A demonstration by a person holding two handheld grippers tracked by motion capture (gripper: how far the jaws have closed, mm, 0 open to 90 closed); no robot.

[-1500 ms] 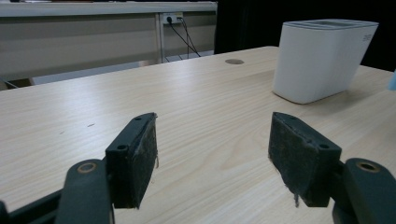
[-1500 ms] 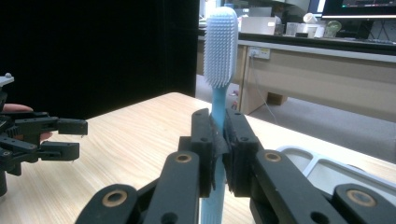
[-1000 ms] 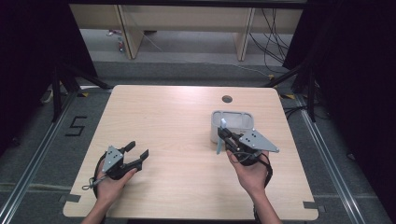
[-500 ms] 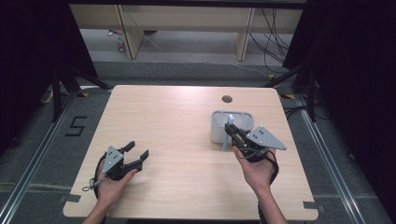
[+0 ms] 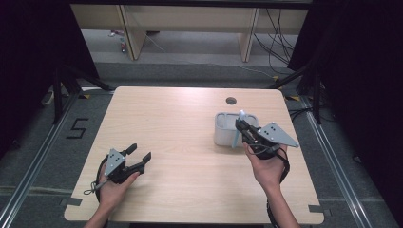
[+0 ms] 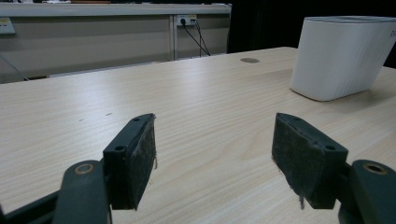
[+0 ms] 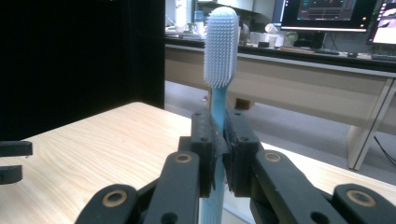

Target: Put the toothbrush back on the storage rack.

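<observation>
A light blue toothbrush (image 5: pixel 236 138) stands upright in my right gripper (image 5: pixel 241 126), whose jaws are shut on its handle. In the right gripper view its bristled head (image 7: pixel 220 46) rises above the right gripper (image 7: pixel 219 140). It hangs just at the near right side of a white ribbed container (image 5: pixel 222 132) on the table's right half. My left gripper (image 5: pixel 139 153) rests near the front left of the table, jaws open with nothing between them. In the left gripper view the left gripper (image 6: pixel 215 158) faces bare wood, with the container (image 6: pixel 343 56) at the far right.
The wooden table (image 5: pixel 171 123) has a round cable hole (image 5: pixel 231 100) near its far edge. Dark curtains flank the table. Shelving and cables lie beyond it on the floor. A marker with the digit five (image 5: pixel 77 128) is on the floor at the left.
My right hand has carried the toothbrush a little to the right and upward beside the container. The left hand has stayed where it was.
</observation>
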